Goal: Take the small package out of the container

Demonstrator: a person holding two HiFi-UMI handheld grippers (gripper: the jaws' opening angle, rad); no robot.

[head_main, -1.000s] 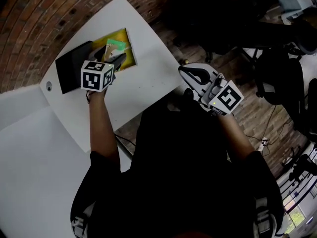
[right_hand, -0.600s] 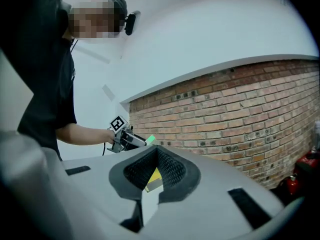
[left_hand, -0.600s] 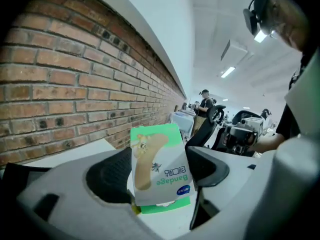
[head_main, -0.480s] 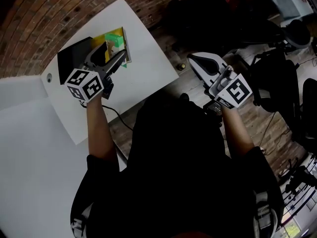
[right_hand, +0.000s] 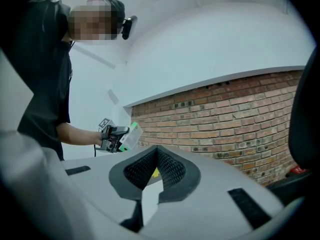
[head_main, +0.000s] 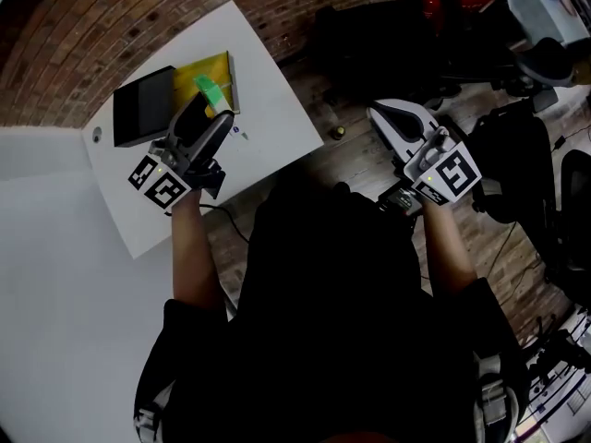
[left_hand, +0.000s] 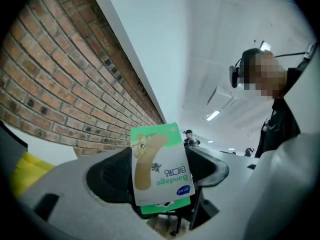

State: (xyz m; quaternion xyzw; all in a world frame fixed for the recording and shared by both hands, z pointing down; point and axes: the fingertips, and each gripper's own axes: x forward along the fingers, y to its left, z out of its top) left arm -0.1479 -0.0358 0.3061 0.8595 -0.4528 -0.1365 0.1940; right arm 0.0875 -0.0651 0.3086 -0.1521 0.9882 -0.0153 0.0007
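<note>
In the head view, the left gripper (head_main: 205, 116) is over the white table (head_main: 268, 127). Its jaws are clamped on the small package (head_main: 210, 91), a green-edged sachet that sticks out past the tips. Just behind it lies the container (head_main: 214, 66), a yellow tray with a black lid (head_main: 143, 107) open beside it. From this angle the package overlaps the tray's near edge. The right gripper (head_main: 383, 118) is well apart from the table, over the wooden floor (head_main: 346, 160).

The left gripper view looks up along the left gripper (left_hand: 160, 184) – both dark pads press the small package (left_hand: 158, 159) from either side. The package stands upright between them (its print reads "Bandage", upside down). A brick wall (left_hand: 60, 84) rises to the left.

In the right gripper view, the right gripper (right_hand: 157, 156) has its jaws pinched together at the tips, with nothing between them. Beyond, the person's arm holds out the left gripper (right_hand: 114, 137) with the small package (right_hand: 131, 133) in the air – clear of the table, in front of the brick wall (right_hand: 225, 114).
</note>
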